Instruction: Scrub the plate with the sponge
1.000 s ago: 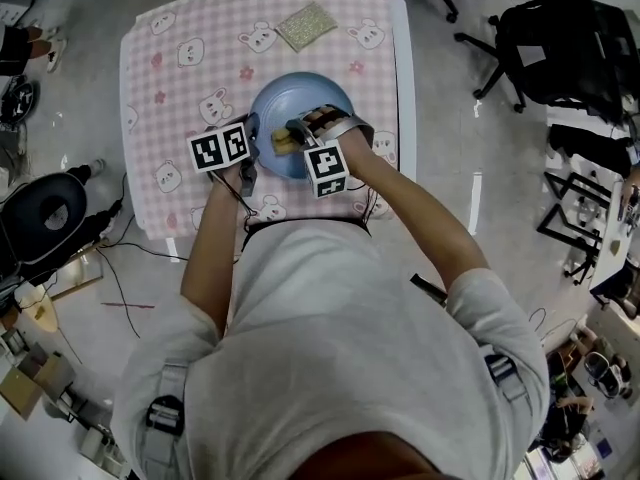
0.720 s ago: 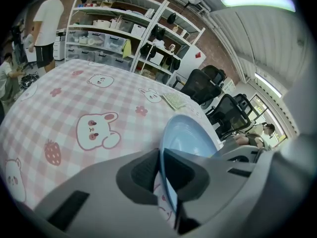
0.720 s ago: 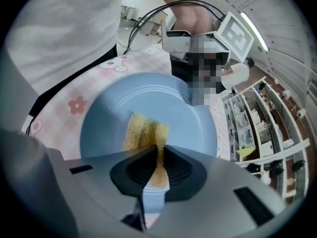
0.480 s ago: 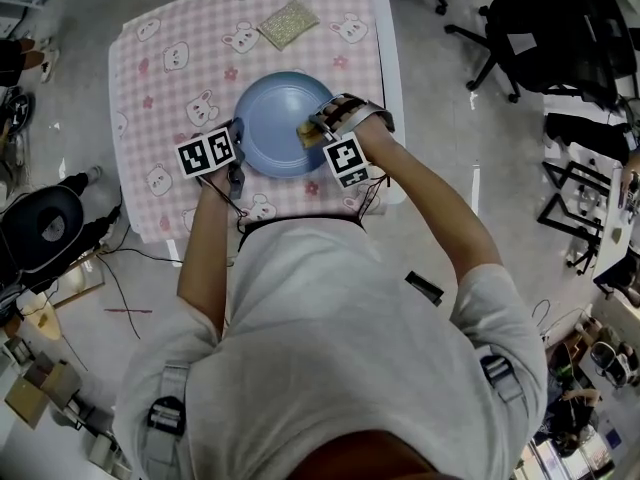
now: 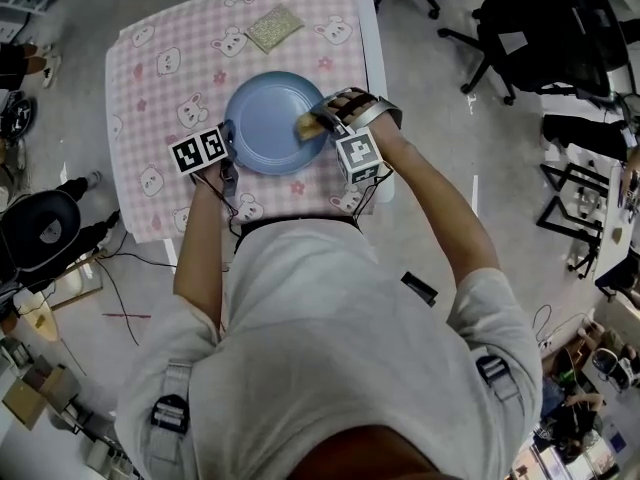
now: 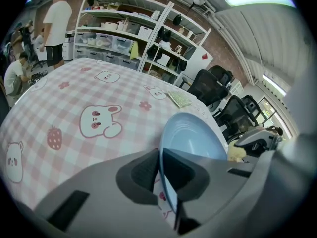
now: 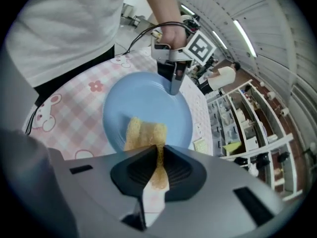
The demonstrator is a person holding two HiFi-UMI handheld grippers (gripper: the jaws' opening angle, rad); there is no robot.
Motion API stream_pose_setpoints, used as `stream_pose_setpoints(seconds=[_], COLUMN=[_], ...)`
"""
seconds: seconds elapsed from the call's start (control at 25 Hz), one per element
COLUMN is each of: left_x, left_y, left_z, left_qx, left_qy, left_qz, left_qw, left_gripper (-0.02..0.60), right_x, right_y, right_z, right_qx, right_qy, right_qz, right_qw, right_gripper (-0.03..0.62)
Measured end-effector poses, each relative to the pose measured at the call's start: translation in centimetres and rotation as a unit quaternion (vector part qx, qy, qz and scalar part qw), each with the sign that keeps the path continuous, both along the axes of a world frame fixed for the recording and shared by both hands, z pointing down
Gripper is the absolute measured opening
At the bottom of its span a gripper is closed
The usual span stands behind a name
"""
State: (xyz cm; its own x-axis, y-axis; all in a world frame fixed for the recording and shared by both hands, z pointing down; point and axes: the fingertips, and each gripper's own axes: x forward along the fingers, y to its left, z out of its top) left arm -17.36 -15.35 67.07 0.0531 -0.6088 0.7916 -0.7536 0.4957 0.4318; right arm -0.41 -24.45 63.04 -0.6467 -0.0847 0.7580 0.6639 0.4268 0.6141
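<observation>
Plate (image 5: 262, 128): round, blue | left gripper (image 6: 160, 175) jaws: pinching rim | right gripper (image 7: 158, 171) jaws: pinching porous yellow sponge (image 7: 143, 133)

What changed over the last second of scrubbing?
The right gripper dragged the sponge rightward across the plate, from near its middle to its right edge. The left gripper stays clamped on the plate's left rim; the scouring pad has not moved.
</observation>
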Motion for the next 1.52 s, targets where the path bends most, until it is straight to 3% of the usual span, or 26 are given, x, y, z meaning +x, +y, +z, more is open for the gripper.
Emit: stream_pose_setpoints(seconds=[0.16, 0.24, 0.32, 0.4, 0.52, 0.6, 0.64, 0.68, 0.92, 1.04, 1.12, 1.28, 1.52], left_x=[-0.2, -0.8, -1.8, -2.0, -0.6, 0.9, 1.9, 2.9, 5.8, 5.9, 5.4, 4.6, 5.4], left_y=[1.0, 1.5, 2.1, 2.7, 3.5, 3.1, 2.8, 2.6, 3.4, 4.8, 5.5, 6.6, 6.0], left_z=[0.0, -1.1, -2.4, -3.5, -4.6, -5.7, -6.3, -7.0, -8.9, -9.5, -10.7, -14.4, -18.9], left_qx=[-0.029, -0.026, -0.018, -0.01, 0.015, 0.046, 0.063, 0.076, 0.117, 0.129, 0.145, 0.19, 0.25], left_qy=[-0.027, -0.045, -0.063, -0.08, -0.087, -0.084, -0.082, -0.081, -0.067, -0.068, -0.077, -0.102, -0.142], left_qz=[0.007, 0.002, -0.011, -0.021, -0.013, 0.007, 0.017, 0.025, 0.03, 0.039, 0.043, 0.046, 0.094], left_qw=[0.9992, 0.9986, 0.9978, 0.9965, 0.996, 0.9953, 0.9945, 0.9934, 0.9903, 0.9886, 0.9856, 0.9752, 0.9531], left_gripper=[0.044, 0.062, 0.108, 0.126, 0.115, 0.011, 0.011, 0.011, 0.011, 0.011, 0.011, 0.011, 0.011], right_x=[1.2, 1.4, 1.2, 1.1, 0.8, 0.2, -0.1, -0.2, -1.0, -1.0, -1.0, -0.7, -1.5], right_y=[-0.5, -0.6, -0.7, -0.5, -0.1, -0.5, -0.6, -0.4, 2.9, 4.3, 4.8, 6.0, 6.8], right_z=[-2.1, -3.2, -4.0, -4.6, -4.9, -5.2, -5.4, -5.7, -6.0, -6.2, -7.3, -11.0, -17.2], right_qx=[-0.074, -0.125, -0.188, -0.264, -0.37, -0.415, -0.427, -0.434, -0.469, -0.47, -0.463, -0.44, -0.42], right_qy=[-0.052, -0.078, -0.101, -0.119, -0.143, -0.167, -0.178, -0.186, -0.194, -0.202, -0.216, -0.259, -0.327], right_qz=[0.058, 0.092, 0.132, 0.185, 0.284, 0.345, 0.37, 0.388, 0.454, 0.476, 0.485, 0.484, 0.451], right_qw=[0.994, 0.985, 0.968, 0.939, 0.873, 0.825, 0.806, 0.791, 0.732, 0.715, 0.71, 0.71, 0.717], right_gripper=[0.043, 0.043, 0.043, 0.043, 0.043, 0.043, 0.043, 0.043, 0.043, 0.043, 0.043, 0.043, 0.043])
